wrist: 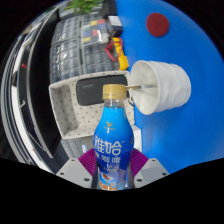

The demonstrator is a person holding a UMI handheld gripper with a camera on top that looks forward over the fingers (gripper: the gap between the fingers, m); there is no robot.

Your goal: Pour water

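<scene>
Gripper view: the tongs (112, 178) reach forward and level over the worktop (185, 140), their two fingers (75, 172) rising from below at either side of a drink bottle (112, 140). The bottle stands between the fingers with its lower body down among them; both fingers sit close against its sides, so the tongs look clenched on it, though the contact itself is hidden by the bottle's body. The bottle is upright, its long axis running straight up from the tongs, neck and yellow cap (114, 92) pointing upward. It carries a blue label with white characters and orange liquid or print low down.

Just beyond the bottle's cap and off to one side is a white paper cup (160, 86), lying tilted so that its open mouth faces toward the bottle. It rests on the blue surface of the worktop. Behind the bottle on the other side is a pale grey tray (78, 105) with a raised rim. Further back stands a dark wire rack (75, 45), and a red round disc (158, 23) lies on the blue surface well beyond the cup.
</scene>
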